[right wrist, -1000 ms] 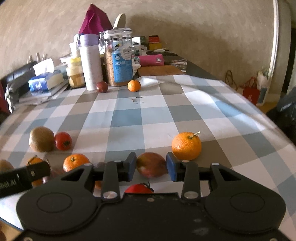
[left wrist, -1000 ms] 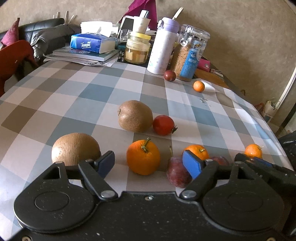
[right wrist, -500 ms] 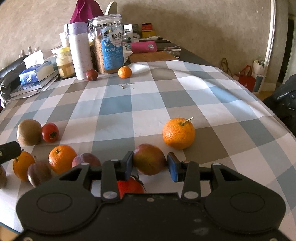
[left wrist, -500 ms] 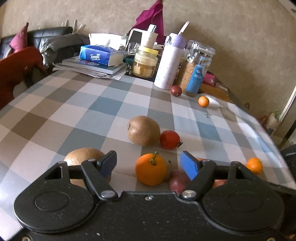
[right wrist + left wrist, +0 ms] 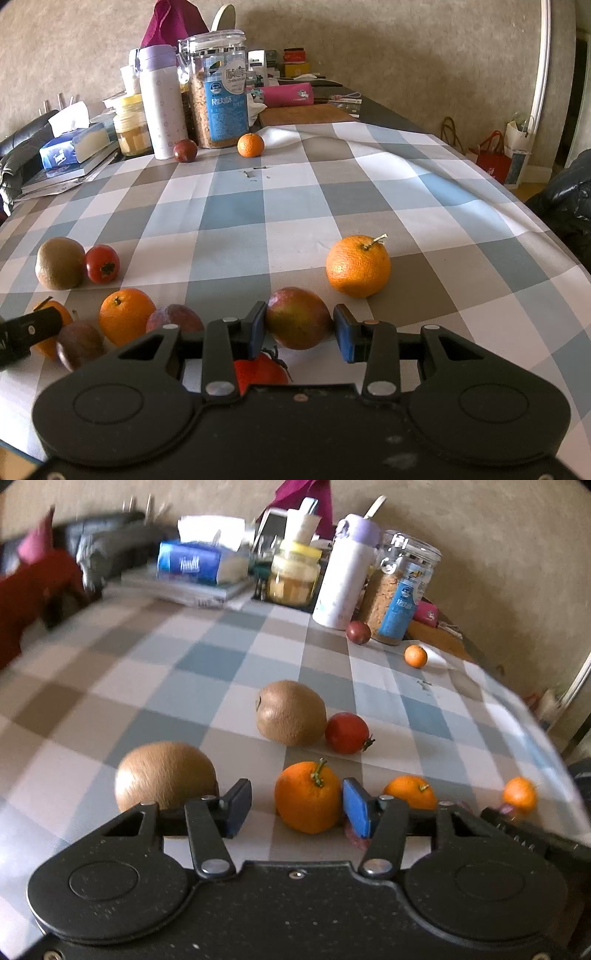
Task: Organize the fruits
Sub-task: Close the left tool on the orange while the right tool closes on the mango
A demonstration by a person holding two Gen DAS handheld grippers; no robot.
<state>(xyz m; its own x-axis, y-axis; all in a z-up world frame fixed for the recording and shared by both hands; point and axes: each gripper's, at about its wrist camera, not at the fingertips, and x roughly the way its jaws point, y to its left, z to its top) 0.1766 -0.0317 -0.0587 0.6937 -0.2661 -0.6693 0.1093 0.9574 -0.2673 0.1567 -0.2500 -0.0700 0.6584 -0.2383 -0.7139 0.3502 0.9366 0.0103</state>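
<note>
Left wrist view: the left gripper (image 5: 293,806) is closing around an orange (image 5: 307,800) on the checked tablecloth (image 5: 207,672) — one pad touches it, the other is still apart.

Right wrist view: the right gripper (image 5: 298,331) is closing, jaws astride a reddish mango (image 5: 297,317) — a gap on one side.

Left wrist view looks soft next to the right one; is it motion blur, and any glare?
Left wrist view: smeared toward the edges, blue tissue pack unreadable, white tissue blown out. Right wrist view: sharp, label on the clear plastic jar legible, no strong glare.
</note>
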